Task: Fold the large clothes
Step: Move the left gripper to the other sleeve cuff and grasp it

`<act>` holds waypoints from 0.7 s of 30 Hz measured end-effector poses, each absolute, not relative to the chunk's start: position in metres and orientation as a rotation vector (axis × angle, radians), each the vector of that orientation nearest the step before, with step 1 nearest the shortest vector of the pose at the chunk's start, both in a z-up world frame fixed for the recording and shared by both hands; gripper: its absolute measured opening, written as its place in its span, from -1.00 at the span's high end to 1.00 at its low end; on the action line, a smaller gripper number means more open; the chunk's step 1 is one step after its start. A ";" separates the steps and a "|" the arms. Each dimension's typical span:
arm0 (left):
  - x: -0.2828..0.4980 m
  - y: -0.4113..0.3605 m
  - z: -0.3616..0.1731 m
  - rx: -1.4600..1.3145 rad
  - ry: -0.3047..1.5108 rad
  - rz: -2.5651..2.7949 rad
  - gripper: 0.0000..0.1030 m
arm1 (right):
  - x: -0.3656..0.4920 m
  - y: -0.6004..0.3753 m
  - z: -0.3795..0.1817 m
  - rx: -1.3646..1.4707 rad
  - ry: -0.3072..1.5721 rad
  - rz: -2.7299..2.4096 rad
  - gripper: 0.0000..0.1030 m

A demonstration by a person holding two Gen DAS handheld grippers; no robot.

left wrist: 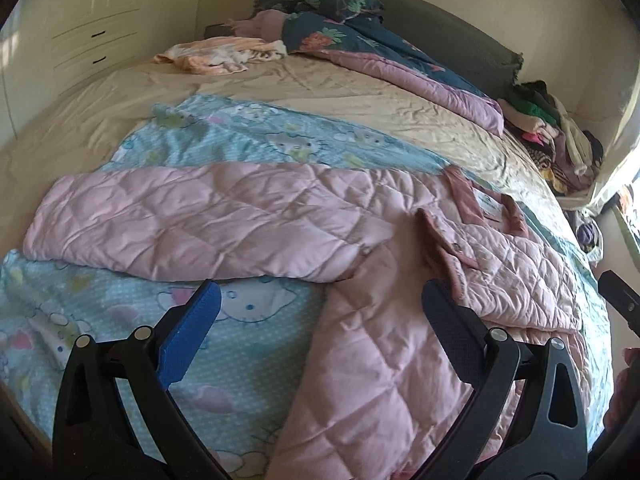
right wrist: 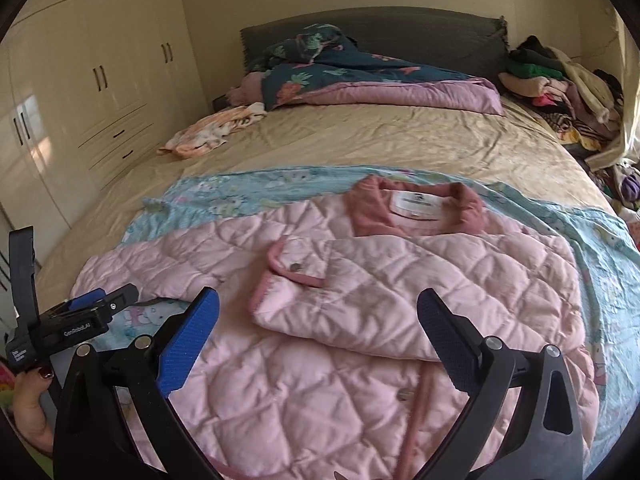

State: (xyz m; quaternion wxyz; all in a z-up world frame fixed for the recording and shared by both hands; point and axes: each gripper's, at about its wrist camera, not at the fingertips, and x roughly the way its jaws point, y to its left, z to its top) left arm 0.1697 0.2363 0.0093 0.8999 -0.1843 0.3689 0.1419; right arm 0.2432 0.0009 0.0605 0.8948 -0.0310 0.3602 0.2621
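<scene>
So, big bed w/ a wrinkled beige sheet (right wrist: 360, 140) fills both views, running away ahead of both tools. On it, just ahead of & under the tools, lies a light-blue cartoon-cat print blanket (left wrist: 248, 136). On top of that blanket: the pink quilted padded jacket (right wrist: 340, 380), front up, darker pink collar (right wrist: 416, 200) at the far end from the right tool, white label inside. One sleeve is folded across the chest, its snap-button cuff (right wrist: 296, 268) just ahead of the right tool, between its fingers. The other sleeve (left wrist: 180, 220) stretches out flat, ahead & left of the left tool. Far end of bed: dark floral quilt w/ mauve lining (right wrist: 360, 76); ahead-left, a small peach-and-white crumpled garment (right wrist: 208, 132); far right, a mixed clothes pile (right wrist: 560, 84). Left tool (left wrist: 320, 304): fingers spread wide, nothing between, above jacket hem & blanket. Right tool (right wrist: 318, 312): also spread wide, empty, over the jacket body.
</scene>
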 end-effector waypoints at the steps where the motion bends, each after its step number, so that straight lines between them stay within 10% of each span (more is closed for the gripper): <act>1: 0.168 0.240 0.009 -0.385 0.763 0.301 -0.82 | 0.243 0.005 0.060 -0.070 0.747 0.550 -0.92; 21: 0.137 0.317 -0.024 -0.509 0.768 0.422 -0.82 | 0.226 0.111 0.041 -0.172 0.782 0.696 -0.92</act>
